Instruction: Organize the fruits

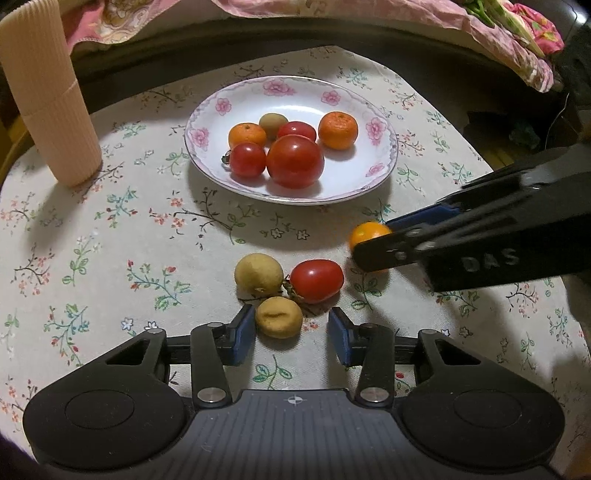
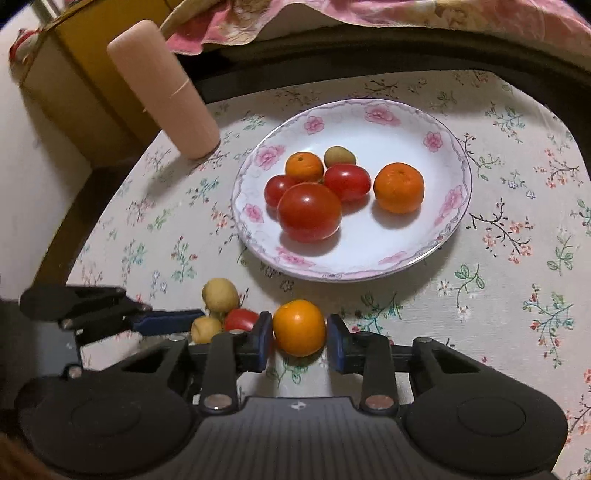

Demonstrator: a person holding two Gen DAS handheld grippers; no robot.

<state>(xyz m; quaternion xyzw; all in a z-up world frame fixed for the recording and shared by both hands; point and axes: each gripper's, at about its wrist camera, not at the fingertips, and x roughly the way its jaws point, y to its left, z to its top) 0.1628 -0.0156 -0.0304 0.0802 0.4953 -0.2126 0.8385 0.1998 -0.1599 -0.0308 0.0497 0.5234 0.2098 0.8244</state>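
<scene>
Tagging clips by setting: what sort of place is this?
Most likely a home, perhaps a bedroom or living room: a small table under a floral tablecloth, a flowered china plate of fruit, and pink patterned bedding behind.

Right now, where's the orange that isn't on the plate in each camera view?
Left wrist: the orange is at right of centre, half hidden by the right gripper closed on it.
Right wrist: low centre, between that gripper's pads.
Shared landmark: the plate lies just beyond it in both.
</scene>
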